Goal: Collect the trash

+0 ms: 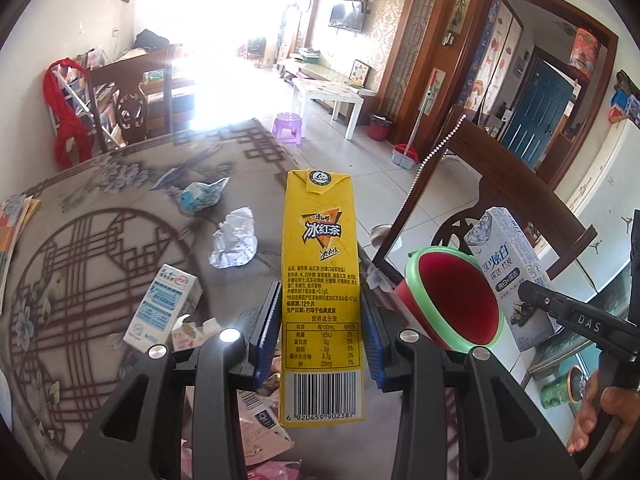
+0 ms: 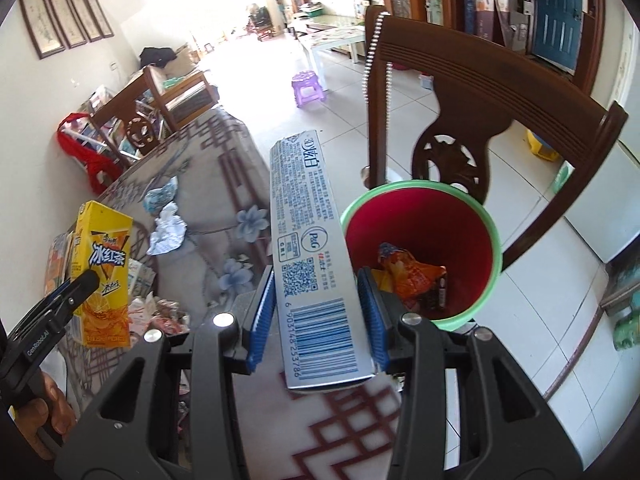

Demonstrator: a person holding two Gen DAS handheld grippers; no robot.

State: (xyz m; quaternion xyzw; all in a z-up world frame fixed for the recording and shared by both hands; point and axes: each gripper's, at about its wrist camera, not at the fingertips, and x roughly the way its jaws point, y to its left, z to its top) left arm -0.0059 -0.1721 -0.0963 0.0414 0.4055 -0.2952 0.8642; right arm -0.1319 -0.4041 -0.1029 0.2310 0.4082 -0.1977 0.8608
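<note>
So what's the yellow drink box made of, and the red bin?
Yellow drink box: likely coated paperboard, smooth and slightly glossy, given its folded top flaps and sharp creases. Red bin: probably plastic, since its walls are smooth, evenly coloured and shiny, with a green rim.

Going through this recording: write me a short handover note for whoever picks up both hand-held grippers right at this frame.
Left hand-held gripper: shut on the yellow iced tea carton, held upright above the table.
Right hand-held gripper: shut on the blue toothpaste box, beside the red bin.
Done: snack wrappers already lie in the bin.
Left: drop both held items in, then collect the crumpled foil, crumpled blue wrapper, small milk carton and scraps at the table's near edge.
</note>
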